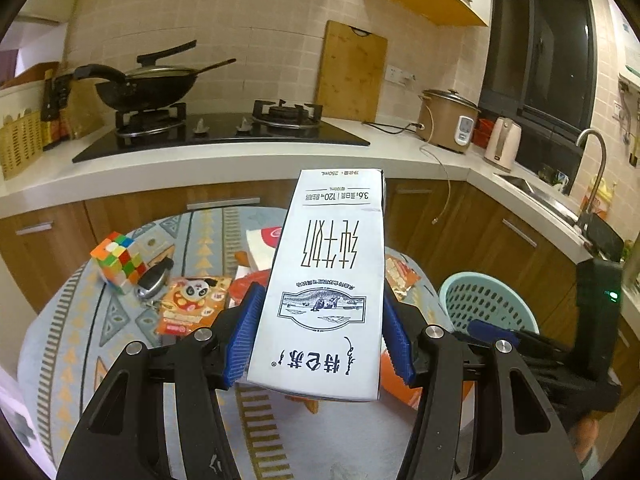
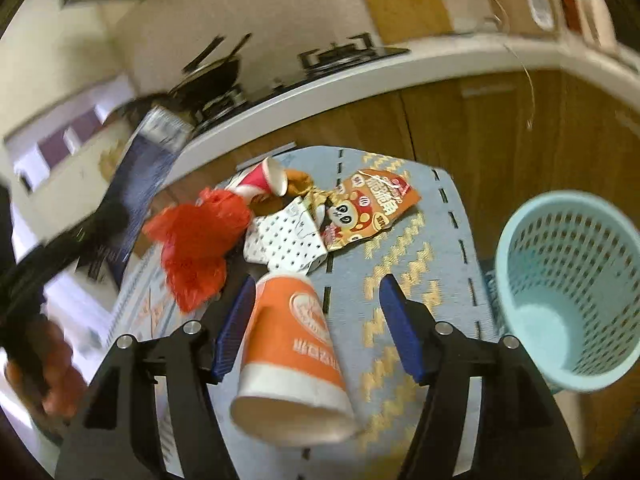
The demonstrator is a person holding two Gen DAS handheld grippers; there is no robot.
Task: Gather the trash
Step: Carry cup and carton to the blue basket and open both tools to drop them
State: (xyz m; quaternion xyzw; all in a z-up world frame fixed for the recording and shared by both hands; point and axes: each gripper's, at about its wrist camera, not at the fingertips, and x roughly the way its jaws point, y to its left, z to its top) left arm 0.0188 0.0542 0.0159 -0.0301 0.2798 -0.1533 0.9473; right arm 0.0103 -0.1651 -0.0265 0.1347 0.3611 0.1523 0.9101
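Left of the basket (image 2: 568, 288), my left tongs (image 1: 324, 336) clamp the milk carton (image 1: 324, 280) for binning; right tongs (image 2: 316, 324) gape, orange cup (image 2: 292, 356) loose between.

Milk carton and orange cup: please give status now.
Left tool shut on milk carton. Right tool open, orange cup loose between pads. Basket right, nothing blocking.

Both wrist views look forward and down along their tongs, close over the worktop (image 1: 60, 360); both share the basket (image 2: 568, 280) and stove (image 1: 220, 132).
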